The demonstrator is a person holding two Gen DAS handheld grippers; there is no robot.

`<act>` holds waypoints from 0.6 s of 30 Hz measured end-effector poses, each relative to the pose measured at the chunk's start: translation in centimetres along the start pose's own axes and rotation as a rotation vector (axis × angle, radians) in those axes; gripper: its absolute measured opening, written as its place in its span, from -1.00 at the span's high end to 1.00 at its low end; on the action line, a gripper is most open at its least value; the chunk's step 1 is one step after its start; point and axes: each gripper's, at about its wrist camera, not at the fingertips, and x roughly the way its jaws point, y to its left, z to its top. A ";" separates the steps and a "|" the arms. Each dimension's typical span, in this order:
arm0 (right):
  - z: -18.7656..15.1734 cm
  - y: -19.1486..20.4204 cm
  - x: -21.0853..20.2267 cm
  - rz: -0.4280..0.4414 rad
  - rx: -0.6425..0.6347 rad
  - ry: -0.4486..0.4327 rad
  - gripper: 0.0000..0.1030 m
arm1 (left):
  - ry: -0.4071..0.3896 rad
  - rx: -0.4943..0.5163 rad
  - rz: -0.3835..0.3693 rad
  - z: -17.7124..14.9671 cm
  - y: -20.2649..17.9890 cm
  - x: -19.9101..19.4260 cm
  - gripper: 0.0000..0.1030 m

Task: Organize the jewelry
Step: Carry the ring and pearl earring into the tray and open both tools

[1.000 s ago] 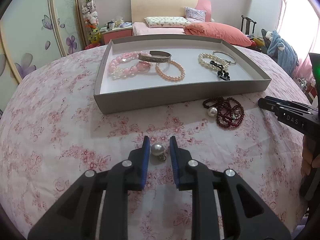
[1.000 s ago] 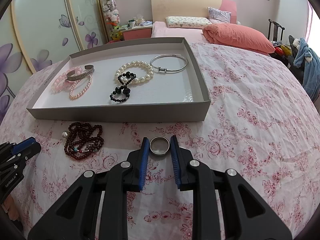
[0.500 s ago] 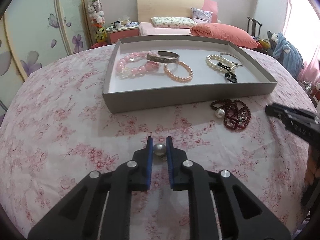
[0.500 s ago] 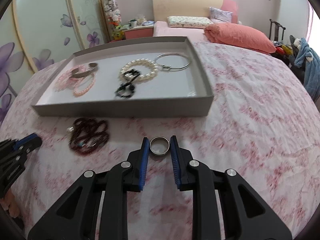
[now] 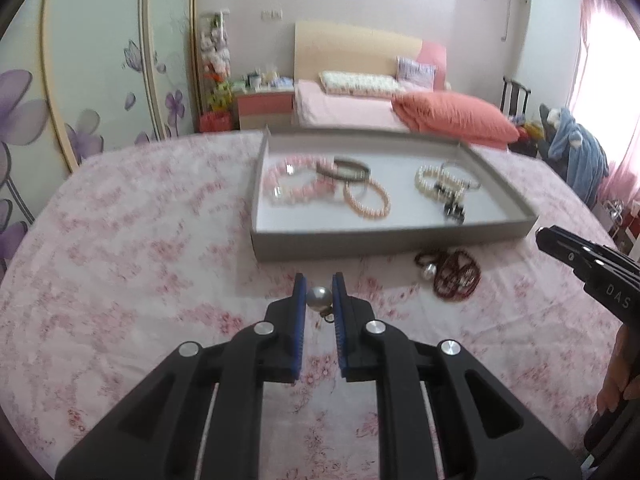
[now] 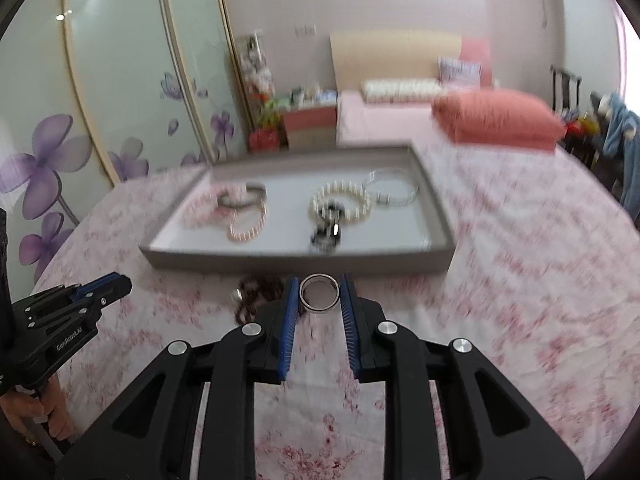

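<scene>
Left wrist view: the left gripper [image 5: 319, 294] angles downward over the floral bedspread [image 5: 120, 264], its blue pads pinching a pearl earring [image 5: 319, 297]. A second ago the pearl sat loosely between wider jaws; now it is lifted clear, short of the gray tray [image 5: 392, 240].

Right wrist view: the right gripper [image 6: 319, 295] tilts down likewise, clamped on a silver ring [image 6: 319, 294], raised since then and nearer the tray's front wall, beside the dark bead necklace [image 6: 256, 292].

Pink-flowered white cloth [image 5: 132, 248], grey tray [image 5: 360, 242], dark red beads [image 5: 458, 276], blue-padded black tool [image 5: 319, 294].
</scene>
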 end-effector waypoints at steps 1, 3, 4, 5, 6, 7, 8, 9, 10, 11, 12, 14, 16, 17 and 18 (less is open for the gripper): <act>0.2 0.3 -0.7 -0.008 -0.010 -0.035 0.56 | -0.020 0.002 0.003 0.1 -0.2 -0.5 0.73; 0.7 0.8 -1.7 -0.020 -0.023 -0.098 0.56 | -0.067 0.009 0.011 0.4 -0.5 -1.7 0.73; 0.9 1.1 -2.3 -0.024 -0.029 -0.127 0.56 | -0.088 0.015 0.014 0.6 -0.7 -2.3 0.73; 1.1 1.3 -2.8 -0.027 -0.034 -0.156 0.56 | -0.107 0.018 0.017 0.7 -0.9 -2.8 0.73; 1.4 1.2 -3.1 -0.030 -0.036 -0.175 0.56 | -0.131 0.021 0.021 0.9 -1.1 -3.4 0.73; 1.6 1.3 -3.5 -0.034 -0.042 -0.197 0.56 | -0.148 0.023 0.023 1.0 -1.2 -3.8 0.73; 1.7 1.5 -3.9 -0.036 -0.050 -0.218 0.56 | -0.166 0.024 0.027 1.1 -1.4 -4.3 0.73; 1.8 1.9 -4.3 -0.041 -0.068 -0.247 0.56 | -0.191 0.030 0.036 1.1 -1.6 -4.9 0.73; 1.8 2.2 -4.6 -0.049 -0.081 -0.266 0.56 | -0.209 0.035 0.041 1.2 -1.7 -5.3 0.73; 1.8 2.3 -4.9 -0.057 -0.092 -0.281 0.56 | -0.224 0.040 0.043 1.3 -1.8 -5.6 0.73; 1.8 2.8 -5.2 -0.066 -0.109 -0.306 0.56 | -0.237 0.043 0.040 1.4 -2.0 -6.0 0.73; 1.8 3.1 -5.5 -0.076 -0.123 -0.332 0.56 | -0.248 0.038 0.032 1.6 -2.1 -6.3 0.73; 1.9 3.4 -5.8 -0.085 -0.132 -0.361 0.56 | -0.256 0.031 0.026 1.8 -2.2 -6.5 0.73; 1.9 3.5 -5.9 -0.089 -0.135 -0.368 0.56 | -0.259 0.027 0.025 1.9 -2.2 -6.5 0.73; 1.9 3.6 -5.9 -0.096 -0.140 -0.377 0.56 | -0.261 0.022 0.020 1.9 -2.3 -6.5 0.73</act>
